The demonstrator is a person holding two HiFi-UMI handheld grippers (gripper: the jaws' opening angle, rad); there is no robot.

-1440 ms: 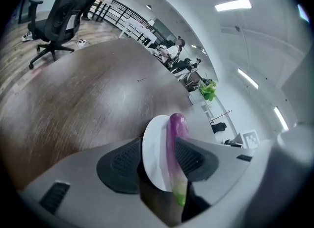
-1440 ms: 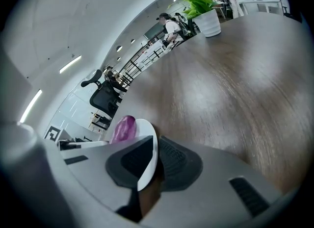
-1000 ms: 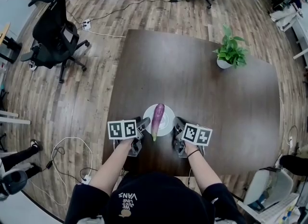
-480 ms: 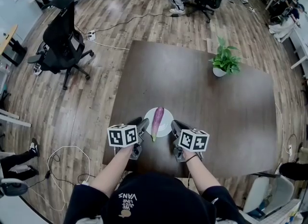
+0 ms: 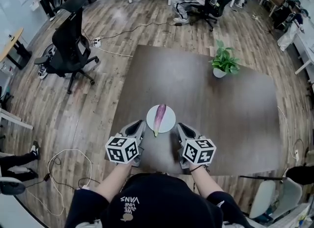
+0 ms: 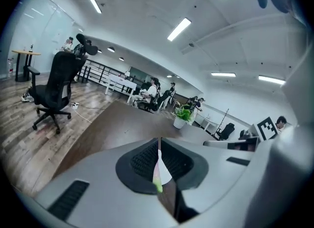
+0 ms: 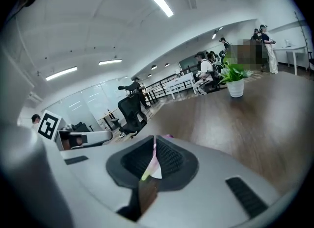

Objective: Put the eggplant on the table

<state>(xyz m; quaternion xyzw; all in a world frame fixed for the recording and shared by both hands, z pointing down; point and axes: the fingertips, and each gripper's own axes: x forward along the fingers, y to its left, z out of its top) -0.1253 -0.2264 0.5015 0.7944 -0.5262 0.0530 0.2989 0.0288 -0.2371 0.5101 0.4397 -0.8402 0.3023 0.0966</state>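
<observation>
— Biggest thing first?
— Dark brown table, standing on a plank floor. Black office chair off to the left, well apart from it.
— And on top?
— Potted plant toward the far right edge. Nearer the person, a white plate carrying the eggplant, laid lengthwise, green stem end poking past the rim.
— Not on the tabletop yet, then?
— Not yet; lying on the plate only.
— Tools?
— Left gripper just left of the plate, jaws closing, almost together, nothing between them. Right gripper just right of the plate, jaws drawn nearly together, likewise empty. Touching neither plate nor eggplant.
</observation>
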